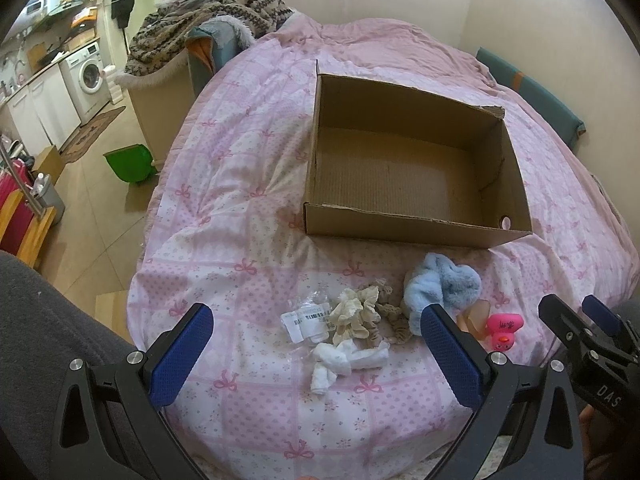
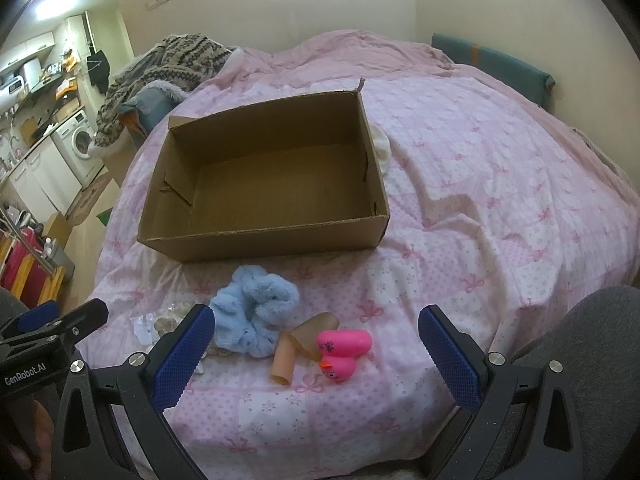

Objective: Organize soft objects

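Pile: soft things lay in a loose cluster on the quilt point(image 1: 240, 184), near the bed's front edge and just in front of the box point(image 1: 404, 224).
Blue scrunchie point(image 1: 440, 284): fluffy, nearest the box but apart from it; in my left view its lower edge sat behind my right-hand pad.
Cream scrunchies point(image 1: 356, 312): bunched together left of the blue one, touching a brownish lacy one point(image 1: 394, 316).
White sock point(image 1: 344, 360): crumpled, closest to me, touching the cream bunch.
Plastic bag point(image 1: 306, 318): clear, with a barcode label, against the left side of the cream bunch.
Duck point(image 2: 340, 354): pink, lying on its side right of the blue scrunchie, touching a tan stocking point(image 2: 296, 348).
Box: open cardboard, nothing visible inside; a white cloth point(image 2: 382, 148) peeked out at its far right side.
Left gripper point(image 1: 316, 356): I held it wide open over the pile, gripping nothing, blue pads either side of the sock and cream bunch.
Right gripper point(image 2: 316, 356): I held it wide open too, with nothing in it, the duck and stocking between its pads.
Room: a knitted blanket point(image 1: 208, 16) was heaped at the bed's far left; a washing machine point(image 1: 88, 76) and a green bin point(image 1: 128, 162) stood beyond on the floor.
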Motion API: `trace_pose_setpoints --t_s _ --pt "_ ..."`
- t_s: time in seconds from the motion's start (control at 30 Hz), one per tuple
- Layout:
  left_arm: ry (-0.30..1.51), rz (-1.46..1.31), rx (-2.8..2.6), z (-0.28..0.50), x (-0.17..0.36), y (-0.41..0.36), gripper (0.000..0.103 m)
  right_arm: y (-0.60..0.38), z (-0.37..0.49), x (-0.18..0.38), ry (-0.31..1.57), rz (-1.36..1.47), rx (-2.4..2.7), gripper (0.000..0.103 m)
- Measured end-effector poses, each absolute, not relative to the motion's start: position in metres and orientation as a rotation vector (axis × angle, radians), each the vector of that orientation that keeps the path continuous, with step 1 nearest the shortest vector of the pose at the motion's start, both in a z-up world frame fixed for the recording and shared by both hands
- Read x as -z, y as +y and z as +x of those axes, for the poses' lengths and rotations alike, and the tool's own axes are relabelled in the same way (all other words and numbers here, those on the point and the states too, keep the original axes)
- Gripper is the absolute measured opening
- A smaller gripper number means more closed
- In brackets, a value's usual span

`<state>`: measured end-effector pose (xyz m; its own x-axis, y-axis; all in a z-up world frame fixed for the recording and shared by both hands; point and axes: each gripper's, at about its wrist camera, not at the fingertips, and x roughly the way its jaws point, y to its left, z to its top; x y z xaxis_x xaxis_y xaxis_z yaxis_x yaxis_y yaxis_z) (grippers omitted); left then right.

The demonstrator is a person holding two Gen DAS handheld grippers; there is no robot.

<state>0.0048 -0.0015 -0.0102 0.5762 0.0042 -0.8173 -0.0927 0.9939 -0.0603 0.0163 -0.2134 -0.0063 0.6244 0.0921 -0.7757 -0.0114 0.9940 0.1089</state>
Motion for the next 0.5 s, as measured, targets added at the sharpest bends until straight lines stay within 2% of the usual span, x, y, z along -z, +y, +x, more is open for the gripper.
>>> trace_pose_setpoints --t_s 0.5 --pt "0.988 -0.108 -0.045 0.0115 0.0094 -0.0004 0.103 -0.2130 0.0190 0.0082 0.912 0.100 -0.064 0.103"
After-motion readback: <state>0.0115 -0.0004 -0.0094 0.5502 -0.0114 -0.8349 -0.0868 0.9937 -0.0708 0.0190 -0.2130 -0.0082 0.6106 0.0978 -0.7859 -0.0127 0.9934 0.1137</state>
